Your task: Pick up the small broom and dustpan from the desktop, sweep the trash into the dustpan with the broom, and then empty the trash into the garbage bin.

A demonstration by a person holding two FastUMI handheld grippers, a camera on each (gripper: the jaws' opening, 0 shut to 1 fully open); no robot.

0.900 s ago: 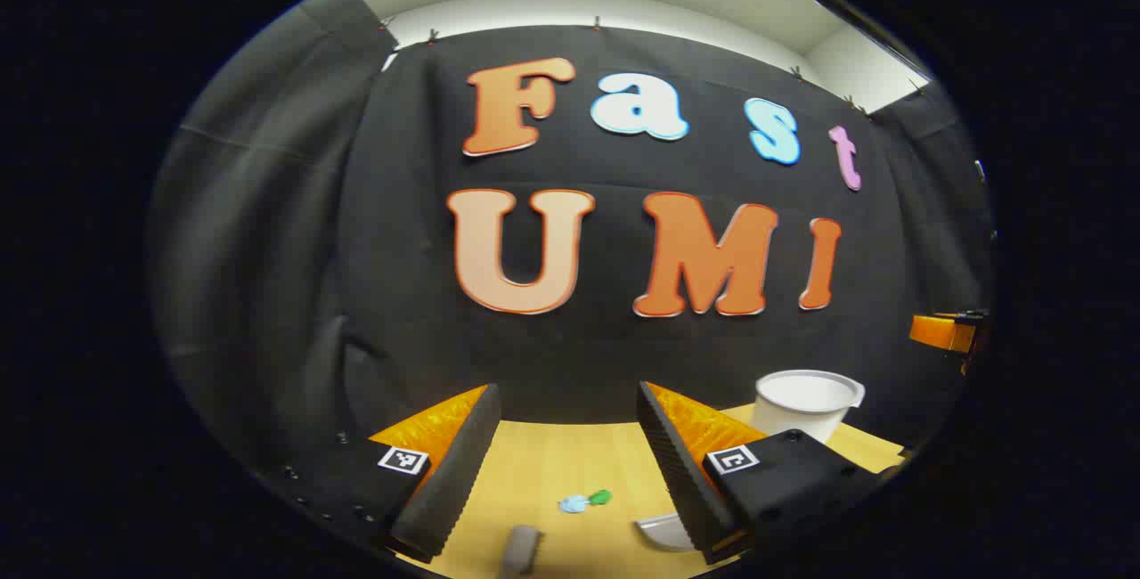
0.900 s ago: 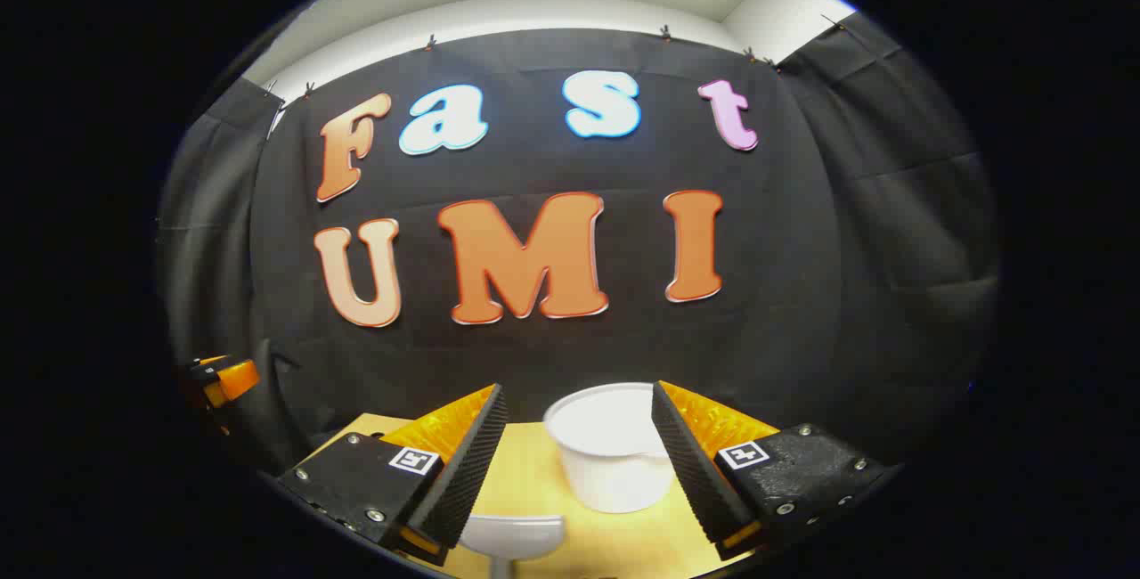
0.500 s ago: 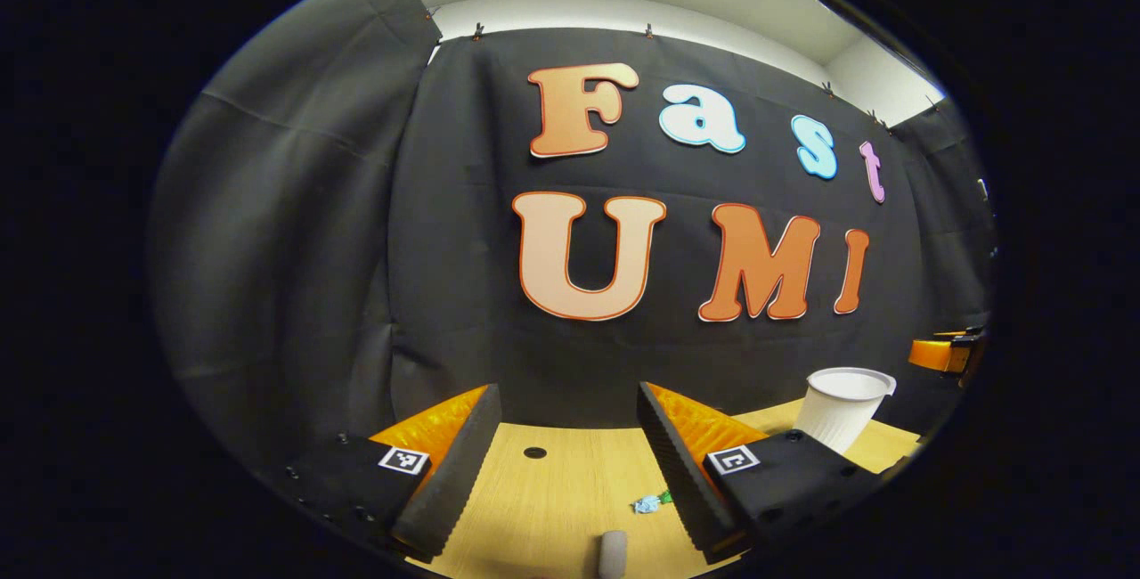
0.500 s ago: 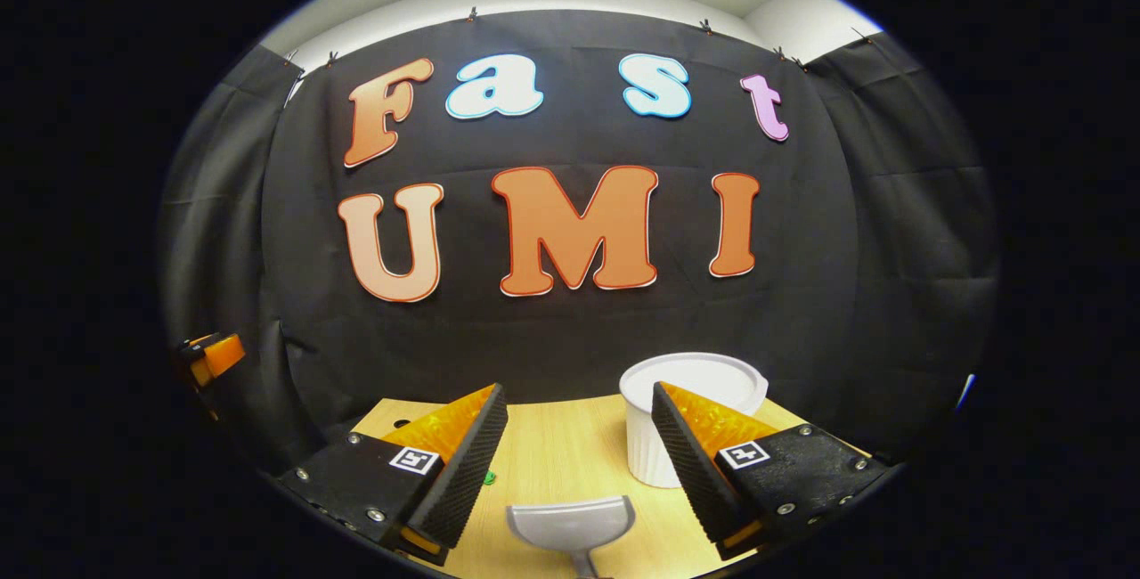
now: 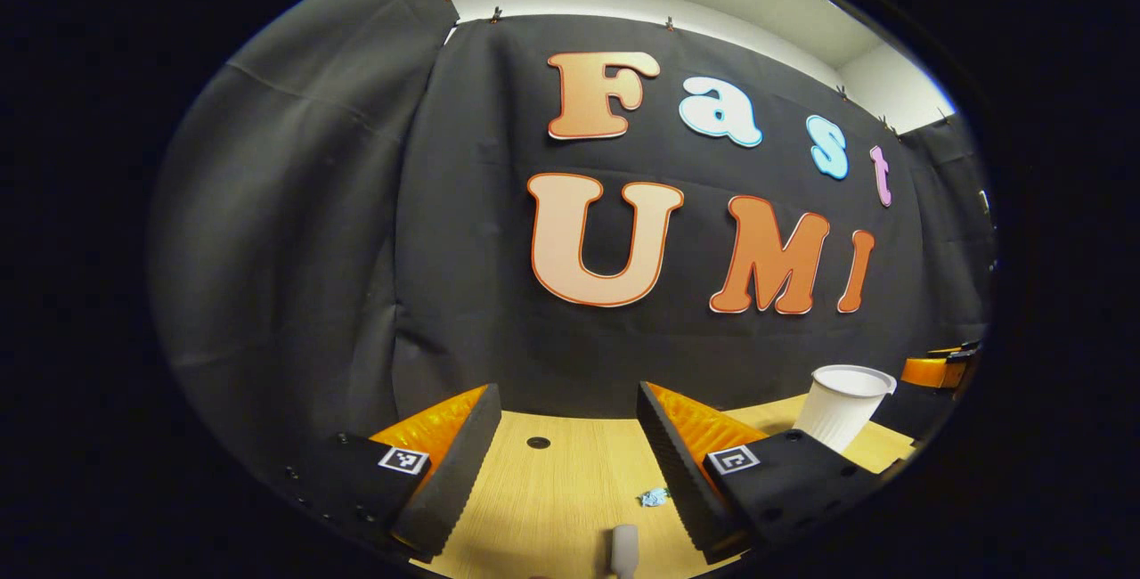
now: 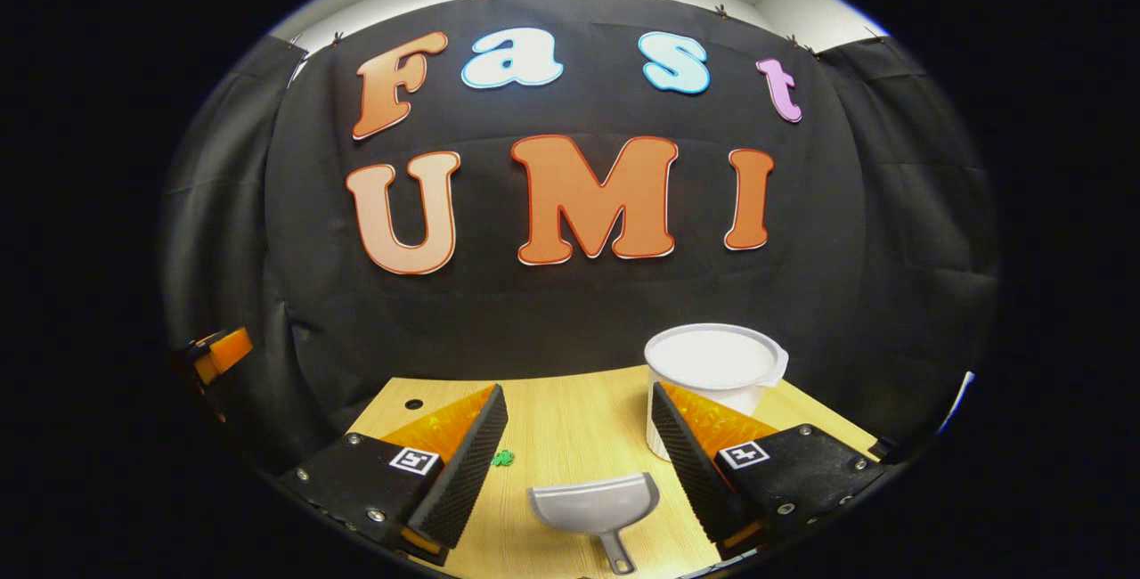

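Both grippers held wide, empty; flat grey plastic dustpan [image 6: 595, 504] near desk's front edge risked sliding off under a careless grab

Grey dustpan [image 6: 595, 505] on desktop [image 6: 570, 423] between parted tongs [image 6: 579, 463].

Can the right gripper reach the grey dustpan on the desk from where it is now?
Probably yes. The right gripper is open, and the dustpan lies flat on the desk just ahead, between its fingers, handle toward it. Nothing stands between them; the white bin sits farther back.
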